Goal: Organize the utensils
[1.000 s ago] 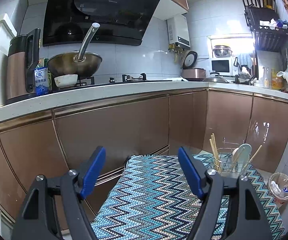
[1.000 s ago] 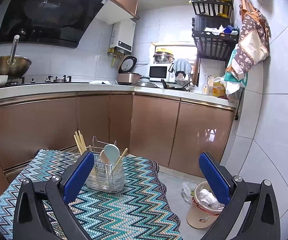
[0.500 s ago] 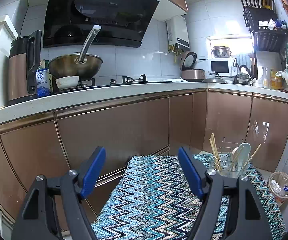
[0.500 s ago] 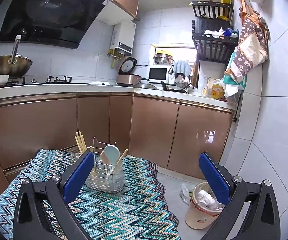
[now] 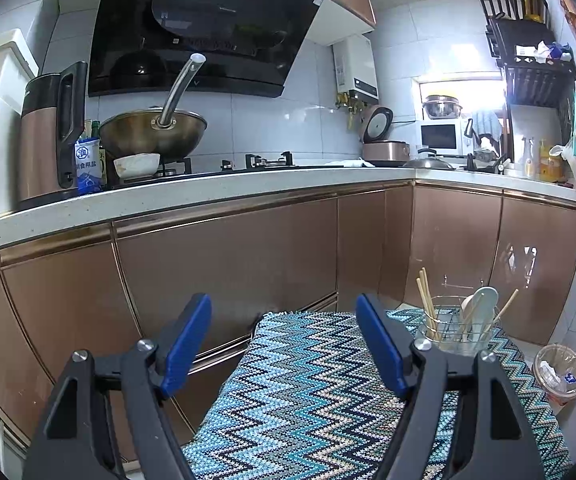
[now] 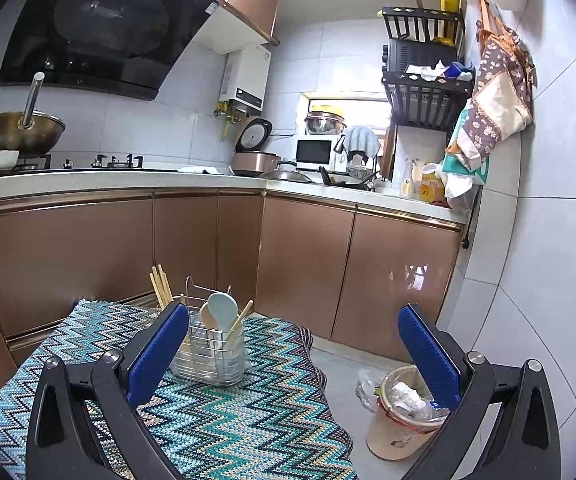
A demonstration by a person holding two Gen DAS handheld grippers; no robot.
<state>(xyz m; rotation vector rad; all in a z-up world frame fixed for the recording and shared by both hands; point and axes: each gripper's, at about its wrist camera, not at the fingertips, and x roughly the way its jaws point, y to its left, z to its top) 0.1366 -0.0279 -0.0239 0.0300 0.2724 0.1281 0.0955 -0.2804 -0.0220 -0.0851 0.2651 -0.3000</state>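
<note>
Utensils sat in a wire holder (image 6: 207, 354) w/ a clear liner, standing upright on the bench (image 6: 247, 420), which was covered w/ a blue zigzag cloth. Holder was toward the far right part of the bench in the left wrist view (image 5: 454, 330), near its far edge. Inside: a bunch of wooden chopsticks (image 6: 160, 286) at the left side, a pale spoon (image 6: 221, 308) in the middle, bowl up, & one more chopstick (image 6: 243, 314) leaning right.

Left claw (image 5: 283, 344) was wide open, nothing btwn its blue pads, hanging over the bench's near-left part, well apart from the holder. Right claw (image 6: 294, 346) also wide open & empty; its left pad (image 6: 157, 354) overlapped the holder's left edge in view, but contact couldn't be told.

A bin (image 6: 404, 412) w/ rubbish stood on the floor just right of the bench. Behind: copper cabinets (image 5: 227, 256), a wok (image 5: 153, 132) on the stove.
</note>
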